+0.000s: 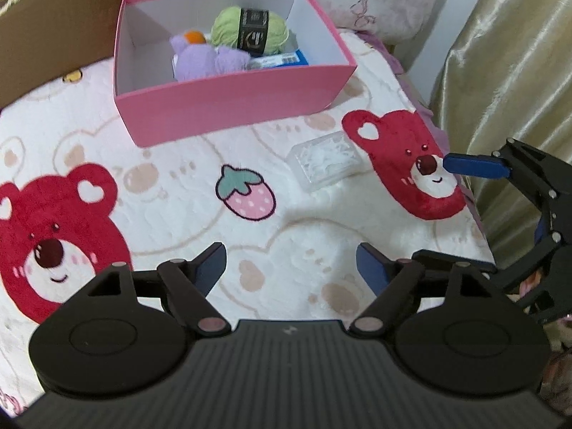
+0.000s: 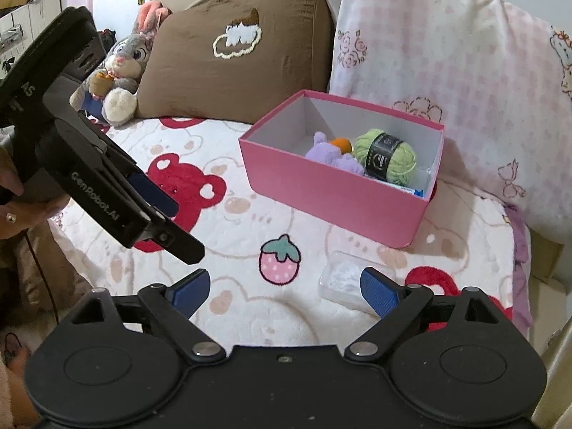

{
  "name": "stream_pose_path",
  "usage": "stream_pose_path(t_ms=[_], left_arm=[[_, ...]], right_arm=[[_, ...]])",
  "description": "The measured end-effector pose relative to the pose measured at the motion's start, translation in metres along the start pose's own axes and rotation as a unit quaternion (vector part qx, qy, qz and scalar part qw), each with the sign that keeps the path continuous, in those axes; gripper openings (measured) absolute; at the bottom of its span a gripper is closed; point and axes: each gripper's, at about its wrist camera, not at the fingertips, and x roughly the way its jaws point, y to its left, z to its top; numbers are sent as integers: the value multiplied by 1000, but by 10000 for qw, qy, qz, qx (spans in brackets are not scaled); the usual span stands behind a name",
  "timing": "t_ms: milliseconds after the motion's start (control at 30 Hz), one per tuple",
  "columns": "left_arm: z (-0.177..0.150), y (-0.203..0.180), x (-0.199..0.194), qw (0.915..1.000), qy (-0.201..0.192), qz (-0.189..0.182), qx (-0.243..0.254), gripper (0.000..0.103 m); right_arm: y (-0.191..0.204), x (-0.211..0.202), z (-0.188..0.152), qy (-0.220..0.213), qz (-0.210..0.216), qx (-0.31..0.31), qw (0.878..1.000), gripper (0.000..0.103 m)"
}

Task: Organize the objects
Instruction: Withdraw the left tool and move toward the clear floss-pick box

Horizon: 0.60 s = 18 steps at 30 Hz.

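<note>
The pink box (image 1: 228, 107) sits on the bed, on a fluffy blanket (image 1: 293, 236) with red bears and a strawberry on it. Three things are already inside the box: a ball of green yarn (image 1: 250, 28), a soft purple toy (image 1: 203, 59) with a bit of orange on it, and something flat and blue (image 1: 282, 59) under them. So most of the tidying looks done.

One thing is left out. It is a small clear plastic box (image 1: 323, 161) with white bits inside. It lies flat on the blanket, just beside the pink box, next to a red bear's face. I think this one goes in next.

The left claw (image 1: 291, 268) is spread wide and holds nothing. It points down at the blanket, with only bare blanket between its two blue pads. The clear box is a little ahead of it and off to the right.

The right claw (image 2: 284, 291) is spread wide too and is empty. It also tips down toward the bed. The clear box (image 2: 345, 280) is right in front of it, near its right pad but not touching, as far as I can tell. This claw looks like the closer one to pick it up.

A person's hand (image 2: 14, 196) holds the left tool at the edge of the right view.
</note>
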Motion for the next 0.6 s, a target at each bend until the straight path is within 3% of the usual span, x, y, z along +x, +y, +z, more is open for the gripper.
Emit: stream_pose_path(t_ms=[100, 200, 367, 467, 600], left_arm=[[-1, 2, 12, 9999, -58, 19, -145, 79], [-7, -2, 20, 9994, -280, 122, -159, 79], [-13, 1, 39, 9982, -340, -88, -496, 79], [-17, -2, 57, 9984, -235, 234, -449, 76], [-22, 0, 73, 9980, -353, 168, -501, 76]], right_arm=[[0, 10, -8, -70, -32, -55, 10000, 93], [-2, 19, -16, -123, 241, -110, 9996, 93], [-5, 33, -24, -242, 251, -17, 9994, 93], [-4, 43, -26, -188, 78, -201, 9996, 93], [-4, 54, -30, -162, -113, -641, 9977, 93]])
